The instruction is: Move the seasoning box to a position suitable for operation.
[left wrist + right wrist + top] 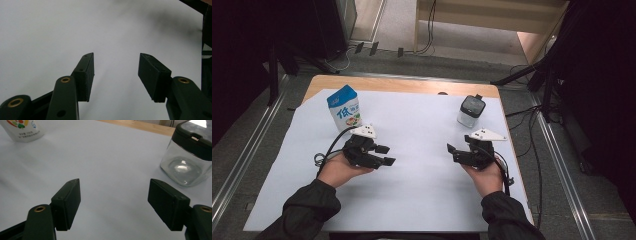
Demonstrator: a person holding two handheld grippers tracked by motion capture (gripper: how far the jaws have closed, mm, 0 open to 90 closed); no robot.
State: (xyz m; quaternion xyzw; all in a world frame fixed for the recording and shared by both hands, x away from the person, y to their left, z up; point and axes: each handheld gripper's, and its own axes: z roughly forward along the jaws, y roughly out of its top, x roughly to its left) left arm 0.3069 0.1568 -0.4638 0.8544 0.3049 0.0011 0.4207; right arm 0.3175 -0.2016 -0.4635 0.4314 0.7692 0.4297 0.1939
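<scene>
Left gripper (384, 155) and right gripper (452, 151) rest over the white sheet (422, 190), both with jaws spread and grasping nothing, tips facing each other across bare sheet. Milk carton (345, 107) stands upright at 11 o'clock of the left gripper, just beyond it. Glass jar (471, 111), black-lidded, stands upright at 1 o'clock of the right gripper. Nothing lies between grippers and either item.

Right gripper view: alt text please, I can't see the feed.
The right gripper hangs open over white paper, holding nothing. A clear glass jar with a dark lid stands ahead at right; a milk carton shows at top left.
</scene>
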